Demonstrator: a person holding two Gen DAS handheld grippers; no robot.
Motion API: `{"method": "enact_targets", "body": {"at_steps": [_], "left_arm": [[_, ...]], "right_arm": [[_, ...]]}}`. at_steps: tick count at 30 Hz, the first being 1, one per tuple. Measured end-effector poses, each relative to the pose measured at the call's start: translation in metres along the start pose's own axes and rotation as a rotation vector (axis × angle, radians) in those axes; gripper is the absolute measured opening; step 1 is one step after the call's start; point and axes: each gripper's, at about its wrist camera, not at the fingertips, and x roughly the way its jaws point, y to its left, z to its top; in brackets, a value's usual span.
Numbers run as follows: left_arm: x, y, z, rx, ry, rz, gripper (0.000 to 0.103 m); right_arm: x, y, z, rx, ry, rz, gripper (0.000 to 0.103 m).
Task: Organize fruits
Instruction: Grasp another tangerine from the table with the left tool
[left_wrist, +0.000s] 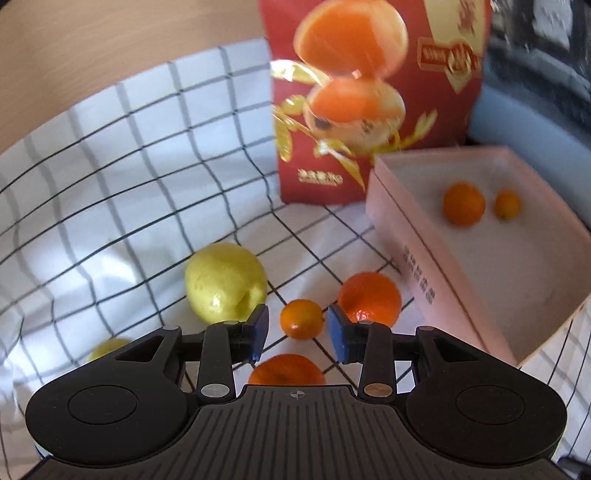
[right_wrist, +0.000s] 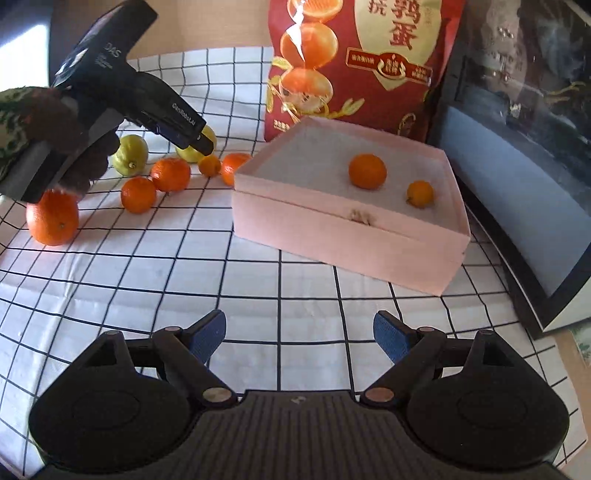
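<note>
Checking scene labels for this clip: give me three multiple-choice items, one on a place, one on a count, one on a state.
1. Where is the red bag? A) standing behind the pink box B) inside the box C) lying flat in front of the box
2. How many orange fruits lie in the pink box? A) none B) two C) five
3. How does the right gripper stand? A) shut on a lemon B) shut, empty C) open, empty

Answers: 1 A, it rises upright beyond the box's far wall; 2 B, one larger and one smaller on its floor; 3 C, its fingers are wide apart over bare cloth.
</note>
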Motion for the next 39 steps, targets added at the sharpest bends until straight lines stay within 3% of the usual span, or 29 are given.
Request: {"method": "enact_targets", "body": {"at_steps": [3,5,10,14,17,22,29,34,39], "left_arm": [[-0.005,-0.002,0.005,0.028,-0.030,-0.141,0.039],[-0.004,-0.011,0.008,0.071,-0.050,-0.188,0.043],[0.014,-0.033,0.011,0.170,-0.018,-0.123,0.047],[0.026,-0.023,0.014,0.087,0.032,-0.170,0.053],[0.038,-0.019,0.015,0.040,0.090,-0.191,0.051],[0.026,-0.021,0.004,0.008,0.046,-0.153,0.050],[-0.021,-0.015,-0.033,-0.132,-0.026,-0.180,0.050],[-0.071,-0.026,-0.087,-0.203,-0.066,-0.209,0.050],[-0.107,-0.025,-0.144,-0.333,-0.051,-0.150,0.050]], "right_arm": [[0.004,-0.001,0.000,0.017,0.006,-0.002,0.087],[0.007,-0.003,-0.001,0.030,0.014,-0.002,0.087],[0.016,-0.004,-0.002,0.041,0.046,-0.001,0.087],[0.016,-0.005,-0.004,0.038,0.054,-0.006,0.087],[0.016,-0.007,-0.007,0.049,0.068,-0.014,0.087],[0.015,-0.010,-0.008,0.059,0.069,-0.020,0.087],[0.013,-0.008,-0.007,0.055,0.064,-0.007,0.087],[0.005,-0.003,0.001,0.004,0.044,0.008,0.087],[0.002,0.008,0.028,-0.043,0.021,0.094,0.087]]}}
